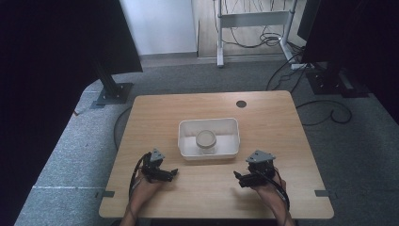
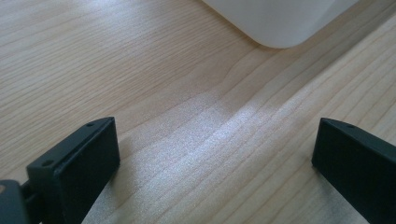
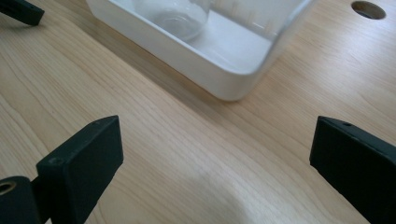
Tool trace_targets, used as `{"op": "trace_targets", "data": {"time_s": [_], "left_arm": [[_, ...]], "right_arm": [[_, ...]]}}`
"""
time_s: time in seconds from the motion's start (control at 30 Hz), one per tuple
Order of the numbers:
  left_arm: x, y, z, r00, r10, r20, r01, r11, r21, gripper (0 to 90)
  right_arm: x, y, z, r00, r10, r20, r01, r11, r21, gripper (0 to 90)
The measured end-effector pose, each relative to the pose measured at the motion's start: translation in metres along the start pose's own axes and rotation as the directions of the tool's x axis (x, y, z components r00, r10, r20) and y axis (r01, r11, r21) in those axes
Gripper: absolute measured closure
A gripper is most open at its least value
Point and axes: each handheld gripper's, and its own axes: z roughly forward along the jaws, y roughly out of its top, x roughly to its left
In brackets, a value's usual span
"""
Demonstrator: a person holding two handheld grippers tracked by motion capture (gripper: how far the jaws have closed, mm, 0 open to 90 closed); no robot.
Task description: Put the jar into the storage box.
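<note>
From the high view, the left gripper [image 1: 173,173] and the right gripper [image 1: 237,176] are resting low on the wooden table [image 1: 155,113], each held in a hand near the person's edge, their tips pointing inward toward one another. Between and just beyond them a white rectangular tray [image 1: 185,143] is sitting at the middle of the table, and a clear glass jar [image 1: 206,140] is standing upright inside it, near the tray's near wall. A round cable hole [image 1: 241,103] is showing farther back.

In the left gripper view, the jaws are standing wide apart with nothing between them, only bare wood grain. A rounded corner of the tray [image 2: 280,28] is sitting ahead, well clear of the jaws.

In the right gripper view, the jaws are likewise spread and holding nothing. The tray [image 3: 224,79] is lying ahead with the jar [image 3: 175,18] in its far part, and the tip of the left gripper [image 3: 21,11] is peeking in at the upper left corner.

As I judge it, the work is at its starting step, with both tools waiting and nothing grasped. The next move is probably calling for one gripper to lift over the tray wall, come down around the jar with the jaws kept wide, and close gently, since glass is smooth and may slip.
</note>
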Motion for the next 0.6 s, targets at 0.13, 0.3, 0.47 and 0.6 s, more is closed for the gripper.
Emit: {"op": "trace_targets", "data": {"time_s": [0.13,0.3,0.47,0.6], "left_arm": [[0.000,0.000,0.000,1.0000,-0.001,0.000,0.001,1.0000,0.000,0.6],[0.000,0.000,0.000,1.0000,-0.001,0.000,0.001,1.0000,-0.001,0.6],[0.000,0.000,0.000,1.0000,-0.002,0.000,0.002,1.0000,-0.001,0.6],[0.000,0.000,0.000,1.0000,-0.002,-0.001,0.002,1.0000,-0.001,0.6]], "right_arm": [[-0.004,-0.011,-0.006,0.9997,0.020,0.014,-0.020,1.000,-0.005,2.3],[-0.006,-0.024,-0.012,0.9990,0.035,0.027,-0.035,0.999,-0.008,2.5],[-0.007,-0.039,-0.013,0.9987,0.035,0.038,-0.035,0.999,0.004,2.8],[-0.008,-0.049,-0.015,0.9974,0.048,0.054,-0.049,0.999,0.012,3.0]]}}
